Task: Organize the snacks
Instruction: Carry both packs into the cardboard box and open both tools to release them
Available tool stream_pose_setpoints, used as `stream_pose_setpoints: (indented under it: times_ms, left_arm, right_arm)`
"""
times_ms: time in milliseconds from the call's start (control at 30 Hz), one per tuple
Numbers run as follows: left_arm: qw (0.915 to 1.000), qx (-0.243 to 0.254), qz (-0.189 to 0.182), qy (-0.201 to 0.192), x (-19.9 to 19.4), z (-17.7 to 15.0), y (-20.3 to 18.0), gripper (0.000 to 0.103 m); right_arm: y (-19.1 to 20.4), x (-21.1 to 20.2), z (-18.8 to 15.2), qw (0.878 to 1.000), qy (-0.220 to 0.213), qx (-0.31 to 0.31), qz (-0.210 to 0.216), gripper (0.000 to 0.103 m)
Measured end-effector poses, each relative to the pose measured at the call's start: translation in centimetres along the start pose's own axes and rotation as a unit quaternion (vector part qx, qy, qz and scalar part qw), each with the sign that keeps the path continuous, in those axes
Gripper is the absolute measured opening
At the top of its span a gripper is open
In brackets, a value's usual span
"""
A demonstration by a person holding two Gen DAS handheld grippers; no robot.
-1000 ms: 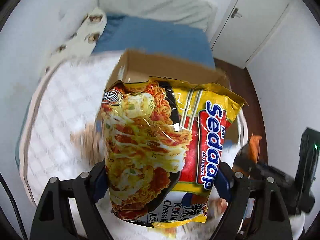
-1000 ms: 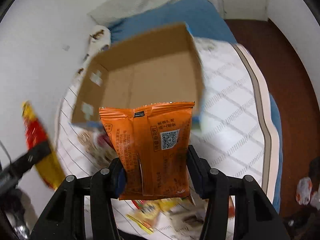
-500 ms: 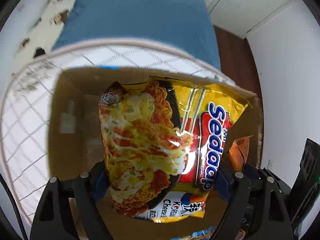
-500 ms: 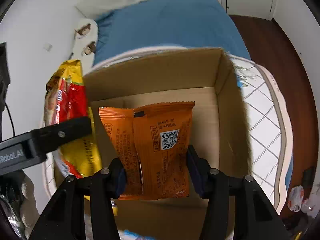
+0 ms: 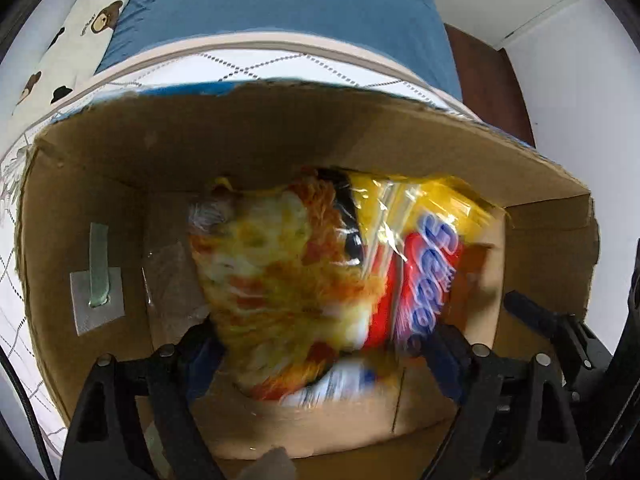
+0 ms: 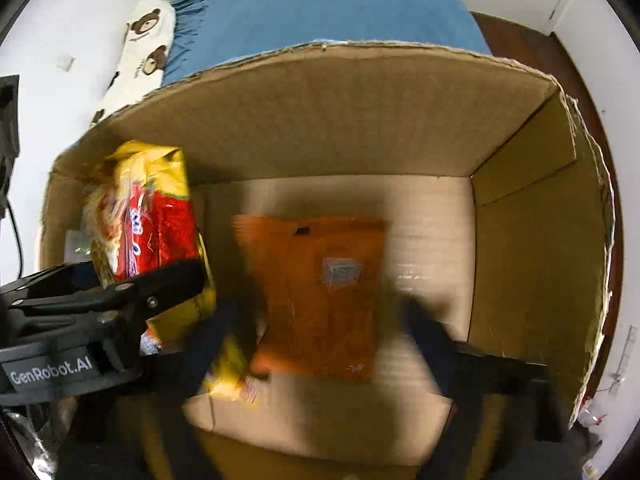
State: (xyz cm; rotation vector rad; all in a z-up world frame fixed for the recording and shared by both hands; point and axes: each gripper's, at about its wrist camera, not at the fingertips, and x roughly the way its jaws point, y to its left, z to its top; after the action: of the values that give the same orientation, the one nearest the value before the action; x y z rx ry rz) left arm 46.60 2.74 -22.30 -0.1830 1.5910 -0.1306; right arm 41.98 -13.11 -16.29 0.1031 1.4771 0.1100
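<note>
An open cardboard box (image 5: 280,140) (image 6: 340,120) fills both views from above. My left gripper (image 5: 322,346) points down into it with its jaws opening. The yellow and red noodle packet (image 5: 320,280) (image 6: 152,220) is between the fingers, blurred and slipping free of the pads. My right gripper (image 6: 320,312) is also inside the box, jaws opening wide. The orange snack packet (image 6: 320,292) is loose between the spread fingers, flat over the box floor. In the right wrist view a finger of the left gripper (image 6: 120,292) crosses in front of the noodle packet.
The box sits on a white quilted mat (image 5: 240,68) on a bed with a blue sheet (image 5: 280,8). A bear-print pillow (image 5: 80,28) lies at the far left. A grey tape patch (image 5: 96,292) is on the box's left wall. Dark floor (image 6: 580,60) is at the right.
Both grippers came over the box and sank into it. The right jaws sprang apart and let the orange packet go. The left jaws widened and the noodle packet began to drop.
</note>
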Motion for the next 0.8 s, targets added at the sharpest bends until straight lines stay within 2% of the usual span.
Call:
stream_pose_setpoints:
  times_ms: [233, 400, 800]
  left_arm:
    - [0.9987, 0.002, 0.019, -0.048, -2.6, -1.0, 0.6, 0.089]
    - [0.9968, 0.005, 0.025, -0.076, -4.6, -2.9, 0.6, 0.089]
    - [0.9819, 0.025, 0.064, -0.176, -9.7, -11.7, 0.4, 0.089]
  right_arm:
    - [0.0, -0.7, -1.1, 1.0, -0.013, 0.006, -0.009, 0.099]
    - [0.7, -3.3, -1.9, 0.999, -0.042, 0.012, -0.027, 0.099]
    - [1.6, -9.6, -8.9, 0.991, -0.123, 0.01, -0.056, 0.099]
